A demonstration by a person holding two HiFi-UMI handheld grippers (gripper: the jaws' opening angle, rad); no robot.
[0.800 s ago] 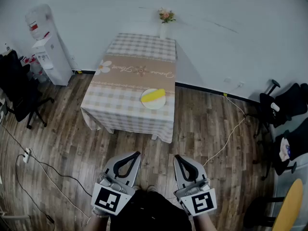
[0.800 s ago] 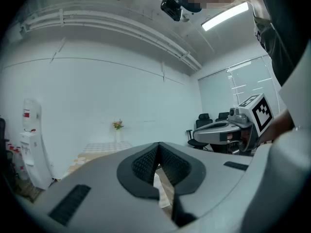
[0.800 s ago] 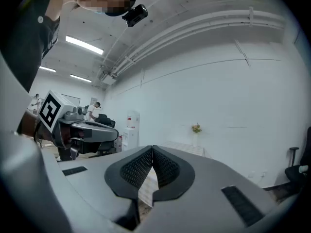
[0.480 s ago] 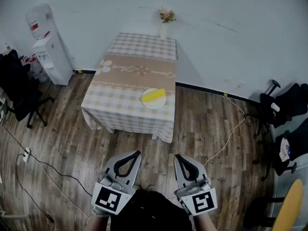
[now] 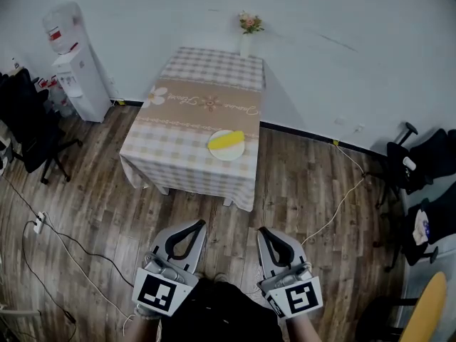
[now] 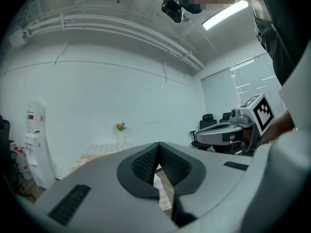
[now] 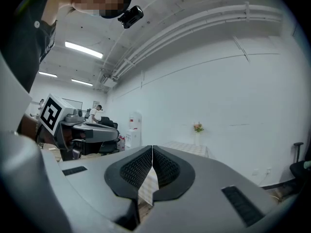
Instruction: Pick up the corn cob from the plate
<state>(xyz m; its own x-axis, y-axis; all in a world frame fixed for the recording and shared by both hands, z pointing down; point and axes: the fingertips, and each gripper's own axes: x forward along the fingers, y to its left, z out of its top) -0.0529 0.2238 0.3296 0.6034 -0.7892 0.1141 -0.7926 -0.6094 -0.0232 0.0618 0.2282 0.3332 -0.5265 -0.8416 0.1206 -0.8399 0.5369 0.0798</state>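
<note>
A yellow corn cob (image 5: 226, 141) lies on a white plate (image 5: 228, 152) near the front right corner of a checked-cloth table (image 5: 171, 159). Both grippers are held low over the wooden floor, well short of the table. My left gripper (image 5: 202, 224) is shut with nothing between its jaws, and so is my right gripper (image 5: 261, 231). In the left gripper view the shut jaws (image 6: 158, 147) point toward the table (image 6: 104, 149). The right gripper view shows its shut jaws (image 7: 152, 149) aimed the same way, with the table (image 7: 187, 148) far ahead.
A flower vase (image 5: 246, 38) stands at the table's far edge by the white wall. A water dispenser (image 5: 71, 70) is at the left, with office chairs on the left (image 5: 28, 134) and right (image 5: 427, 162). Cables (image 5: 64, 255) trail across the floor.
The view has shifted slightly; both grippers sit a touch lower in the head view. The corn and plate have not moved.
</note>
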